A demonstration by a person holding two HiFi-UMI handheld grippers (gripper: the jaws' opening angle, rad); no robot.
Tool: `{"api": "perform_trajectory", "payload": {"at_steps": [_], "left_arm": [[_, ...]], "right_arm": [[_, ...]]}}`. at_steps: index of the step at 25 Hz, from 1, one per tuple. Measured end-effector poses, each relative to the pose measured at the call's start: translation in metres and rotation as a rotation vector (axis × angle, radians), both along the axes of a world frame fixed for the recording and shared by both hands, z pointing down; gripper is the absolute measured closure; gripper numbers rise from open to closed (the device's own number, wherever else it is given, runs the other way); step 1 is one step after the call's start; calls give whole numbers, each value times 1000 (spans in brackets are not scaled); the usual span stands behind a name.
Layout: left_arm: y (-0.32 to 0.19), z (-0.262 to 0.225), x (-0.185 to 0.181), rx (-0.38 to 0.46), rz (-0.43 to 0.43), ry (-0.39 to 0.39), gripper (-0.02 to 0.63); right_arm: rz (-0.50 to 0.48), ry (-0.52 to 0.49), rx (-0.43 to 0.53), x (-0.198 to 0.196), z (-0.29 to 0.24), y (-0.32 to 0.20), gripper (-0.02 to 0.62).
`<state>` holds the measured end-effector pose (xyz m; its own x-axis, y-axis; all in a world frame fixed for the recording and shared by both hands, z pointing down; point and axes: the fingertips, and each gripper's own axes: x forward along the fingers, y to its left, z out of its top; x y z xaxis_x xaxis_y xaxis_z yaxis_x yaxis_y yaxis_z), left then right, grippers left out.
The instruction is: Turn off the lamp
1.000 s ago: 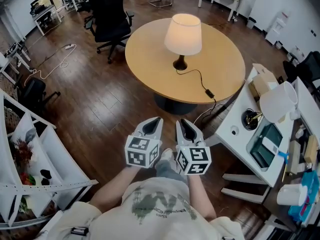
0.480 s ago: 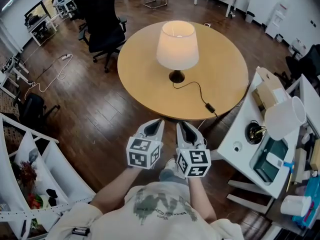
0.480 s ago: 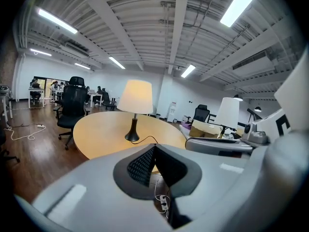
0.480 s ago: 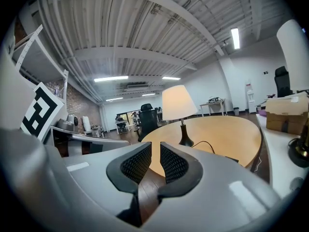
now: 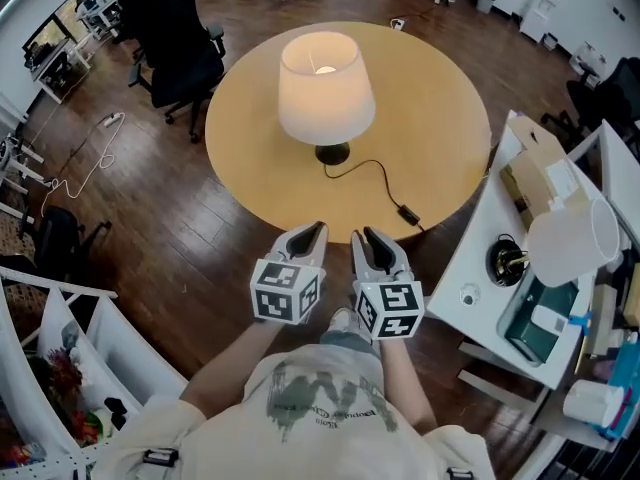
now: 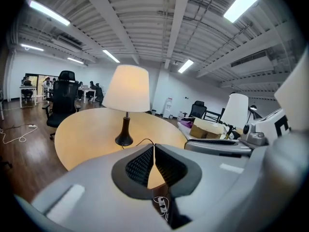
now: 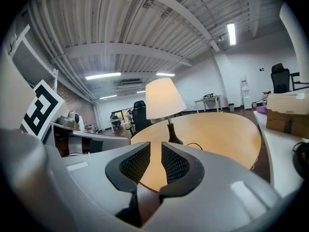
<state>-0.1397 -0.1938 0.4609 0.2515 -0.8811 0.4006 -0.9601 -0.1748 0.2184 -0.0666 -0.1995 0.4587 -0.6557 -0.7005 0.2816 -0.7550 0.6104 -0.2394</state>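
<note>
The lamp (image 5: 326,86) stands lit on the round wooden table (image 5: 440,98), with a white shade and a dark base. Its black cord runs toward the near table edge, where an inline switch (image 5: 408,213) lies. Both grippers hover side by side over the floor, just short of that edge, pointing at the lamp. The left gripper (image 5: 312,230) has its fingertips touching and holds nothing. The right gripper (image 5: 365,236) shows a narrow gap; its jaws are opening with nothing between them. The lamp (image 6: 128,88) fills the middle of the left gripper view, and the lamp (image 7: 165,98) shows likewise in the right gripper view.
A black office chair (image 5: 175,48) stands left of the table. A white desk (image 5: 480,258) at the right carries a cardboard box (image 5: 540,173) and a second white lamp shade (image 5: 565,230). A white shelf unit (image 5: 60,368) is at lower left. A power strip (image 5: 108,120) lies on the floor.
The person has walked toward the table. The lamp and table sit nearer and lower in the head view, and both grippers have come up close to the table's near edge.
</note>
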Motion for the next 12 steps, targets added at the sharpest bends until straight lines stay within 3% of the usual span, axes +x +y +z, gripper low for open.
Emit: {"api": "perform_trajectory", "payload": {"at_steps": [12], "left_arm": [[-40, 35, 60, -77, 179, 16, 609]], "right_arm": [[183, 78, -71, 65, 40, -34, 523]]}}
